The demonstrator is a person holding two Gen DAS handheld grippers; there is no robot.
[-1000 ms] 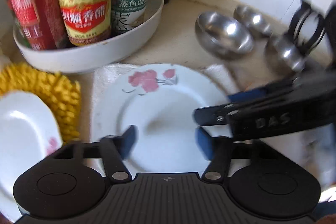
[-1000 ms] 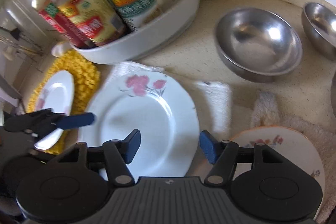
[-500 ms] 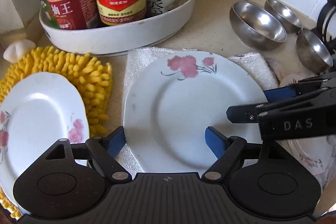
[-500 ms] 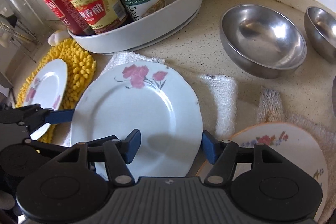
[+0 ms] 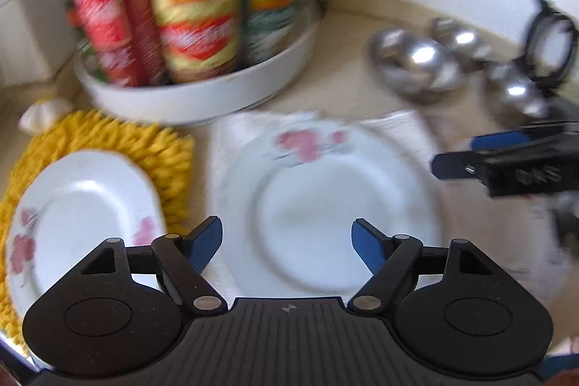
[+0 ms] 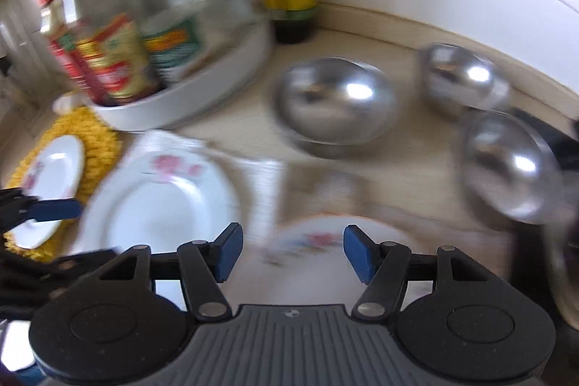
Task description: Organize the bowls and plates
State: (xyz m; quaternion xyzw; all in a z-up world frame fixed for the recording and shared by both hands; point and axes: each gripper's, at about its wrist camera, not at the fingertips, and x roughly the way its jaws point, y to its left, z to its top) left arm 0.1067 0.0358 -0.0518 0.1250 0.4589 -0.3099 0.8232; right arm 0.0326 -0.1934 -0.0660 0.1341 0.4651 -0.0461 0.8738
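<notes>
Sorting is barely getting under way, judging by how the crockery is lying. Both views are smearing with blur. In the left wrist view the left gripper (image 5: 286, 243) is spreading its blue fingers wide and gripping nothing, hanging at lower centre over the large flowered plate (image 5: 325, 205), which is sitting on a white cloth (image 5: 235, 136). A smaller plate (image 5: 79, 216) is resting on the yellow mat (image 5: 144, 147) at lower left. In the right wrist view the right gripper (image 6: 289, 250) is likewise gaping and carrying nothing, poised at lower centre above a third plate (image 6: 325, 237). Three steel bowls, the middle one (image 6: 336, 104), the far one (image 6: 466, 78) and the near one (image 6: 510, 165), are standing apart toward the right, unstacked. Every plate and bowl is seemingly awaiting gathering. Room is looking tight: the white tray of bottles (image 5: 202, 93) is crowding the upper left, the wall is closing the top, and bare counter is showing only between tray and bowls.
</notes>
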